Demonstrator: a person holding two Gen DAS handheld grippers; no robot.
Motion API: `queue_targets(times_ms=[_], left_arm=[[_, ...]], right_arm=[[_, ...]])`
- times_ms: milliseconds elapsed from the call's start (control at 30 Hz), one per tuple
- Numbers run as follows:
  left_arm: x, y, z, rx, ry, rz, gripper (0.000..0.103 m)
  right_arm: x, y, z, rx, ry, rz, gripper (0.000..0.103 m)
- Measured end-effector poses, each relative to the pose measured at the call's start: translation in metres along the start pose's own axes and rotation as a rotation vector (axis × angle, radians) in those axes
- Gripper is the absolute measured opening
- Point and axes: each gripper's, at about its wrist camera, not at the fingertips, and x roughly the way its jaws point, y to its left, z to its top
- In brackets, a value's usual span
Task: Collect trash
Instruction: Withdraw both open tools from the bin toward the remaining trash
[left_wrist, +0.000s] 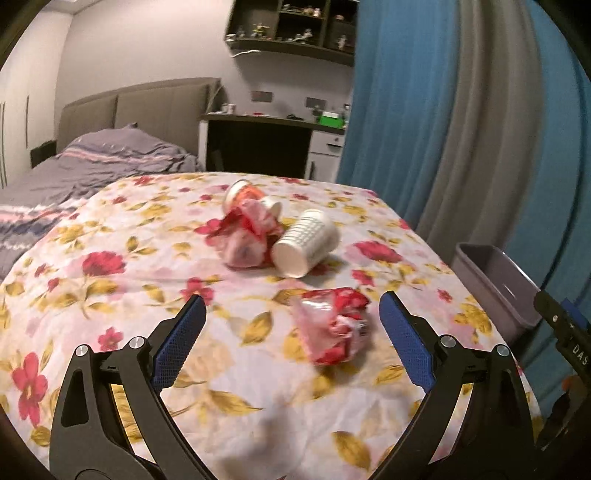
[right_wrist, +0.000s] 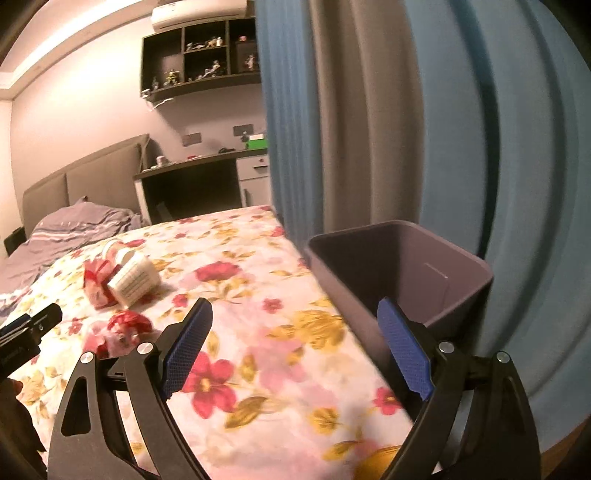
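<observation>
A crumpled red and pink wrapper (left_wrist: 332, 323) lies on the floral tablecloth (left_wrist: 110, 258), just ahead of my open left gripper (left_wrist: 291, 299) and toward its right finger. Farther back lie a second crumpled wrapper (left_wrist: 245, 236), a white paper cup (left_wrist: 306, 245) on its side and an orange-labelled cup (left_wrist: 243, 194). My right gripper (right_wrist: 295, 306) is open and empty above the table's right edge, beside a grey bin (right_wrist: 399, 269). The near wrapper (right_wrist: 127, 326) and the white cup (right_wrist: 135, 280) also show in the right wrist view.
The grey bin (left_wrist: 495, 280) stands off the table's right edge, against blue and grey curtains (left_wrist: 443, 129). A bed (left_wrist: 92, 162) and a desk (left_wrist: 266, 147) are behind the table. The right gripper's tip (left_wrist: 565, 332) shows at the right of the left wrist view.
</observation>
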Motion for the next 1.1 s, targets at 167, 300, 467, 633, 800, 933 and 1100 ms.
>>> queue_targets(times_ms=[167,300,467,633,800,933,1100], left_arm=[[0.007,-0.001,-0.003,-0.017,0.039,-0.044,0.093],[0.021,-0.010,-0.006,-0.008,0.078,-0.074,0.093],[0.047,-0.017,-0.007,0.008,0.140,-0.079,0.093],[0.071,-0.017,-0.010,-0.010,0.211,-0.093,0.093],[0.089,-0.015,-0.012,-0.041,0.286,-0.158,0.070],[0.093,-0.012,-0.013,-0.063,0.306,-0.198,0.044],[0.083,-0.008,-0.012,-0.067,0.272,-0.207,0.031]], right_arm=[[0.001,0.010,-0.004,-0.013,0.013,0.008,0.088],[0.002,0.011,-0.005,-0.012,0.021,0.009,0.088],[0.005,0.013,-0.005,-0.017,0.030,0.019,0.088],[0.012,0.017,-0.005,-0.026,0.039,0.035,0.088],[0.017,0.022,-0.006,-0.034,0.051,0.053,0.088],[0.021,0.026,-0.007,-0.039,0.062,0.071,0.088],[0.025,0.033,-0.006,-0.058,0.070,0.089,0.088]])
